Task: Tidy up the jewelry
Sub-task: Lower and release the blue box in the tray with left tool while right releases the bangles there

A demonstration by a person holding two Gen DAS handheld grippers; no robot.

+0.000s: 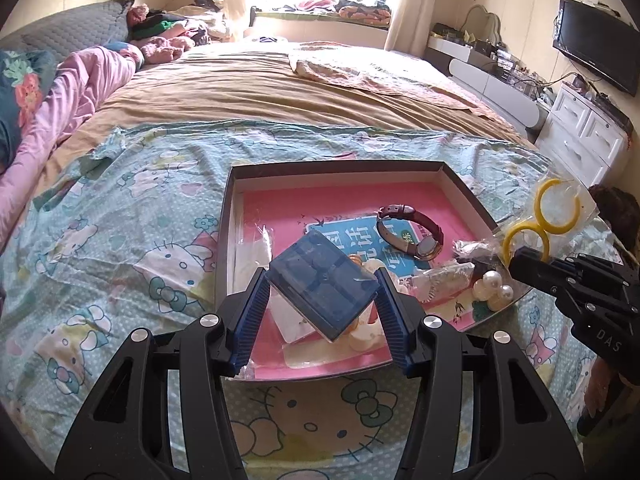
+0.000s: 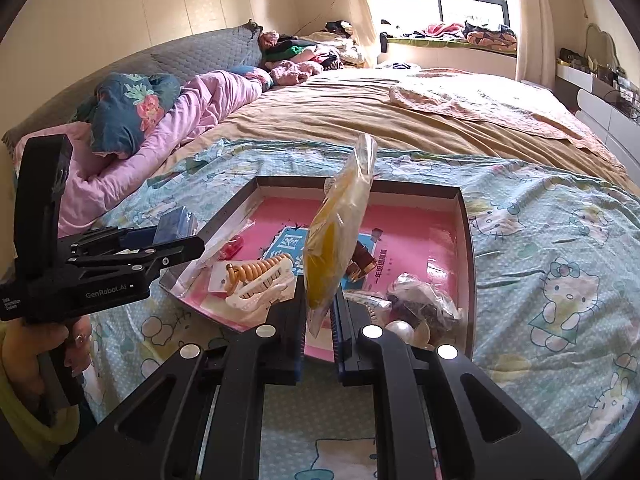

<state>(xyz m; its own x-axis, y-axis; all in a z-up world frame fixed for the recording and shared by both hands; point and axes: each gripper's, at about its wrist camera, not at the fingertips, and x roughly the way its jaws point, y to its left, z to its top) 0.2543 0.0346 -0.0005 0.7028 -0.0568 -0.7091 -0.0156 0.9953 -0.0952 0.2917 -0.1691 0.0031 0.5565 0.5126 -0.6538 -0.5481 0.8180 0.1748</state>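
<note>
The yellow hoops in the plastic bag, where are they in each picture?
Left wrist view: the yellow hoops sit far right, in a clear bag pinched by the right gripper.
Right wrist view: the yellow hoops hang in the middle, edge-on.
Shared landmark: the brown-strap watch in the tray.

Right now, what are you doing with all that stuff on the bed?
A person is sorting jewelry on the bed with a gripper in each hand. The left gripper is closed on a small blue box, held above the tray. The right gripper is shut on a clear bag of yellow hoop earrings, lifted over the tray. In the tray lie a watch, some pearls and other small bagged pieces.
</note>
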